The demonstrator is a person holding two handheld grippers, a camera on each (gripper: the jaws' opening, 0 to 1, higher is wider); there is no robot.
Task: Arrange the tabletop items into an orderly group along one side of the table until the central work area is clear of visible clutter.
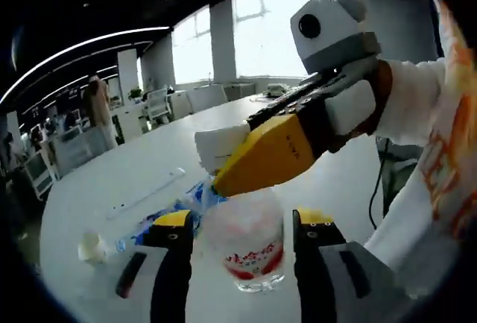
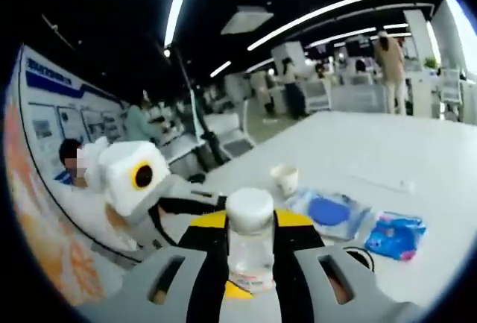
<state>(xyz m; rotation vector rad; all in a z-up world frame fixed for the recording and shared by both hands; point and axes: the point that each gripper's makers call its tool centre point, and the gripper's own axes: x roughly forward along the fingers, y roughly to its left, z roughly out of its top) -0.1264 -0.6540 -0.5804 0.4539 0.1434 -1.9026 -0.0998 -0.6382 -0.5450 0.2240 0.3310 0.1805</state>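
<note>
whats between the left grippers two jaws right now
A clear plastic bottle with a red-and-white label stands between them on the white table, in the left gripper view. The right gripper reaches over its top.

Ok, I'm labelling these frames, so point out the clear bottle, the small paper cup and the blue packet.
clear bottle (image 1: 250,245), left gripper view, on its label band.
small paper cup (image 2: 284,178), right gripper view, on its side wall.
blue packet (image 2: 396,235), right gripper view, on its flat top face.
</note>
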